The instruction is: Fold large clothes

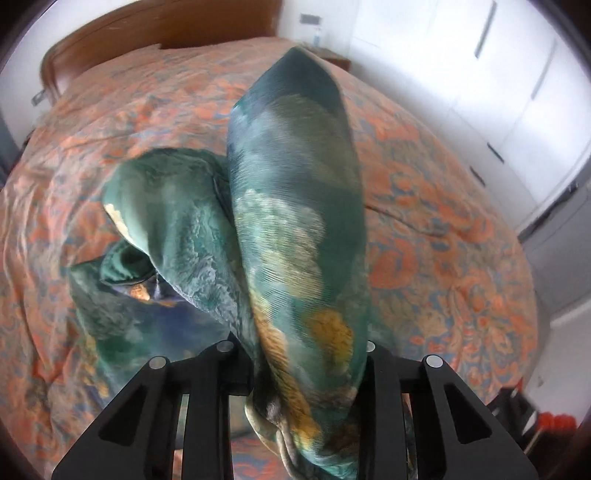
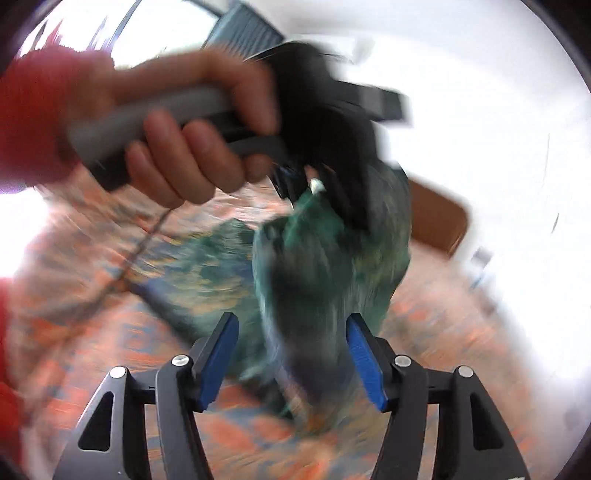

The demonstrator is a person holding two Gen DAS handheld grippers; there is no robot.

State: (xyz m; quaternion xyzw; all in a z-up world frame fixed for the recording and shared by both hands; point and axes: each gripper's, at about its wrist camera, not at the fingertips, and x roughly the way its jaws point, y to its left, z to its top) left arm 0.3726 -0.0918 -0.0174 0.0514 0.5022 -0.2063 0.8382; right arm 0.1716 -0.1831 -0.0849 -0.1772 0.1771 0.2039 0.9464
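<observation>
The left gripper (image 1: 303,369) is squeezed onto a green patterned garment (image 1: 295,221). The cloth is bunched thick between its black fingers (image 1: 221,369), and a small bit hangs out below them. From there the garment runs away in a long fat fold toward the head of the bed. More of it lies in a crumpled heap on the orange flowered bedspread (image 1: 443,240), near the middle of the bed. A brown wooden headboard (image 1: 147,33) stands at the far edge. White cupboard doors (image 1: 498,74) are past the right side of the bed.

The right wrist view is very blurry. The right gripper (image 2: 291,358) has its jaws standing apart. The green garment (image 2: 325,266) hangs in the gap between the blue pads (image 2: 364,358), but the pads do not press on it. Higher up in this view, a hand (image 2: 184,147) in a red sleeve (image 2: 40,114) holds the grey handle of the left gripper (image 2: 332,184). That gripper has the top of the cloth, and the cloth hangs down from it over the bedspread (image 2: 461,332).
</observation>
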